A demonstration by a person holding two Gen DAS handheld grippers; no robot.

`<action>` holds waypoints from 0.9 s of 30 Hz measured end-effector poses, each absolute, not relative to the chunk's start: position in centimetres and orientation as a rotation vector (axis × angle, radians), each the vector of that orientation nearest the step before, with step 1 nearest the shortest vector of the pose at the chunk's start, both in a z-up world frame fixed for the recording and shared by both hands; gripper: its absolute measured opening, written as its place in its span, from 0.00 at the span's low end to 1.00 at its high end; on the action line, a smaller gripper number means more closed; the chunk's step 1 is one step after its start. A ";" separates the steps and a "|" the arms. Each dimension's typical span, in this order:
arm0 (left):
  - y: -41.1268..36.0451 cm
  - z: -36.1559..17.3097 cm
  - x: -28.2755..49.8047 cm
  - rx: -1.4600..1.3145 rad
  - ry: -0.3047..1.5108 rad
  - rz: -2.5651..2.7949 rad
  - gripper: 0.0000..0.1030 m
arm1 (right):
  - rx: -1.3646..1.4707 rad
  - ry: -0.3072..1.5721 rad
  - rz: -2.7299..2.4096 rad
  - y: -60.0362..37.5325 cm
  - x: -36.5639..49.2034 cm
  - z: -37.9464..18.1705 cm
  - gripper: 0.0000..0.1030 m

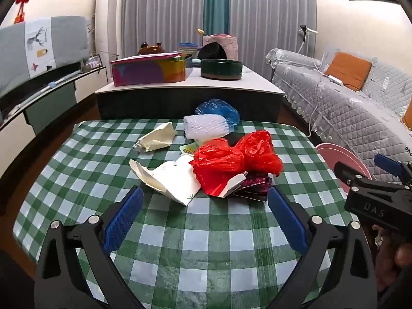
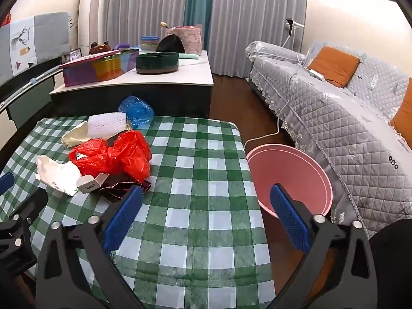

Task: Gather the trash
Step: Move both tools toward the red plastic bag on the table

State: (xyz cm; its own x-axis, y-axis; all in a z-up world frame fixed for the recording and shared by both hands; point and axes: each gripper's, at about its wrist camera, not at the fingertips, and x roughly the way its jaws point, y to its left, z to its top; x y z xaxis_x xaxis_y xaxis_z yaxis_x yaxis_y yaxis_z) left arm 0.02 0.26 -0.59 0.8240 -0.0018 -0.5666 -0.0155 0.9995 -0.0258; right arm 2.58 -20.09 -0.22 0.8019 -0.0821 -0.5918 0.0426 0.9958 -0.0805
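Trash lies on the green checked table [image 1: 206,244]: a red plastic bag [image 1: 231,159], white paper packaging [image 1: 175,177], a dark purple wrapper [image 1: 255,182], a cream paper bag [image 1: 157,136], white bubble wrap [image 1: 206,126] and a blue plastic bag [image 1: 221,110]. My left gripper [image 1: 206,200] is open and empty, just short of the pile. My right gripper [image 2: 206,198] is open and empty over the table's right part, with the red bag [image 2: 116,154] to its left. A pink basin [image 2: 288,177] stands on the floor right of the table.
A dark low table [image 1: 190,90] with a colourful box [image 1: 149,69] and a green round tin [image 1: 221,68] stands behind. A grey quilted sofa [image 2: 347,118] runs along the right. A white cable [image 2: 270,134] lies on the floor near the basin.
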 end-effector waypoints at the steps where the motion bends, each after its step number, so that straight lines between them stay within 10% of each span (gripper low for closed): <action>1: 0.3 -0.6 -0.1 -0.035 0.600 0.007 0.91 | -0.064 0.637 -0.066 -19.9 2.6 -0.2 0.83; 27: 0.0 -0.8 0.0 -0.049 0.603 -0.007 0.91 | -0.047 0.621 -0.051 -20.1 2.3 0.0 0.76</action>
State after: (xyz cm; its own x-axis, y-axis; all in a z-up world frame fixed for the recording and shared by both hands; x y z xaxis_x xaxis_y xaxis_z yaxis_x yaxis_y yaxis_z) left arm 0.03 0.00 -0.78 0.8238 -0.0209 -0.5666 -0.0075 0.9988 -0.0478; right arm 2.33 -20.06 0.04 0.8123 -0.0621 -0.5800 0.0338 0.9977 -0.0595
